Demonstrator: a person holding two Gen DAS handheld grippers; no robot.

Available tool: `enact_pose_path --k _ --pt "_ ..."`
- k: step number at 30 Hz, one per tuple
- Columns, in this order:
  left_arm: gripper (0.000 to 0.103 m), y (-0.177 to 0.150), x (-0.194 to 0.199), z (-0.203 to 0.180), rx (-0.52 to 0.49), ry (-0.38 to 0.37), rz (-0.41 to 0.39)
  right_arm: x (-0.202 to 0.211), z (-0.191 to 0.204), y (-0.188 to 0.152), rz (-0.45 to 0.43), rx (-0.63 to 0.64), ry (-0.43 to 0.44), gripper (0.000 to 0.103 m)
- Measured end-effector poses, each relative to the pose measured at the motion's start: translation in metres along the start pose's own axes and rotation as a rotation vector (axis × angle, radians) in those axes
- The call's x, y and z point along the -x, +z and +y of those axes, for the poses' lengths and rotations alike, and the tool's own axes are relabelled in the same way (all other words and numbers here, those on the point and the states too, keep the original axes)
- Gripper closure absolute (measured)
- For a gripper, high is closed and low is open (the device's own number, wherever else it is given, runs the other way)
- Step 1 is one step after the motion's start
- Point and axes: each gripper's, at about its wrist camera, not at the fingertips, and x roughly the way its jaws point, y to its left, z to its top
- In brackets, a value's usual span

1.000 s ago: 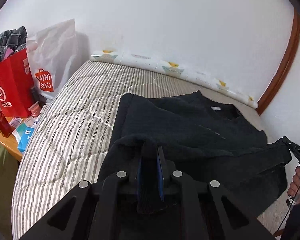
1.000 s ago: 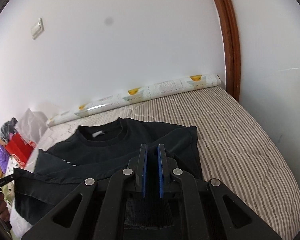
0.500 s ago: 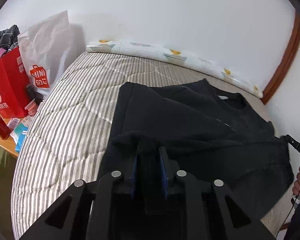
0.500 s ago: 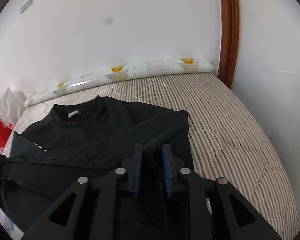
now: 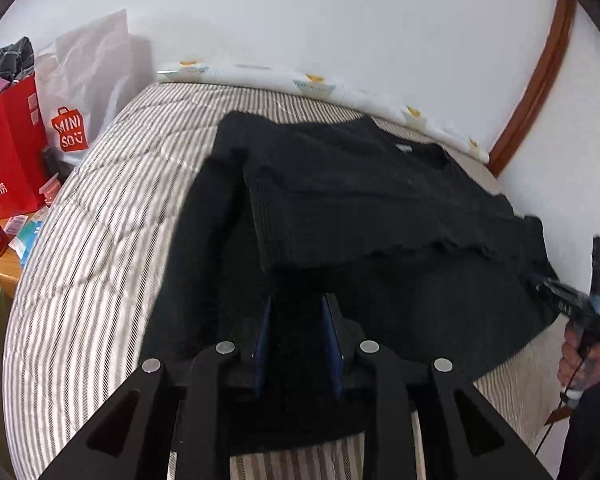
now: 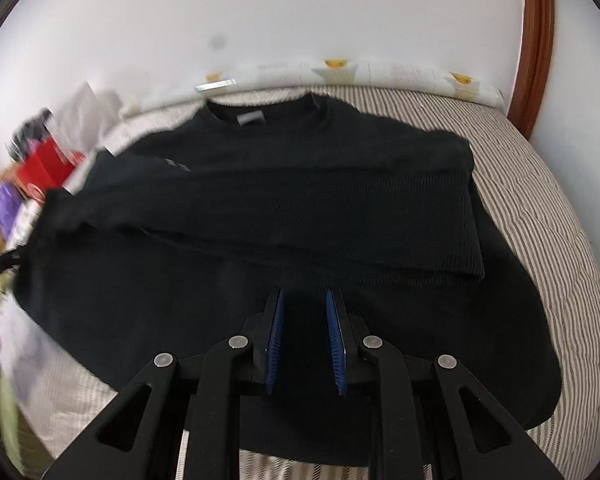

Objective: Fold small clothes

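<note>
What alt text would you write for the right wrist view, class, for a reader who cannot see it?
A black sweater lies on a striped mattress, its lower part folded up over the chest. The right gripper hovers at the near edge, jaws open and holding nothing. Behind are a white wall and a patterned roll.

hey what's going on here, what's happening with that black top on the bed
A person with a handheld gripper in each hand is folding a black sweater on a striped mattress. The bottom part has been laid up over the body, so the hem now lies across the middle, below the collar. The left gripper and the right gripper both stand open over the near folded edge, holding nothing. Shopping bags sit beside the bed.
</note>
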Motion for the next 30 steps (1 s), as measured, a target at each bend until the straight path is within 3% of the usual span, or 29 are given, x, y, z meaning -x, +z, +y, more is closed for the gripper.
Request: enact_pose_path --k 7,16,30 --pt "0.079 0.004 -0.008 -0.014 -0.032 -0.033 0.006 -0.014 -0.002 0.012 0.010 -0.033 -0.049 0.085" --pt "0.073 0.024 -0.034 -0.028 -0.067 0.009 -0.005 -0.021 -0.001 0.020 -0.008 -0.030 -0.083 0.085" --pt "0.074 0.087 -0.058 -0.026 -0.073 0.055 -0.061 -0.044 -0.015 0.095 -0.119 -0.094 -0.084 0.086"
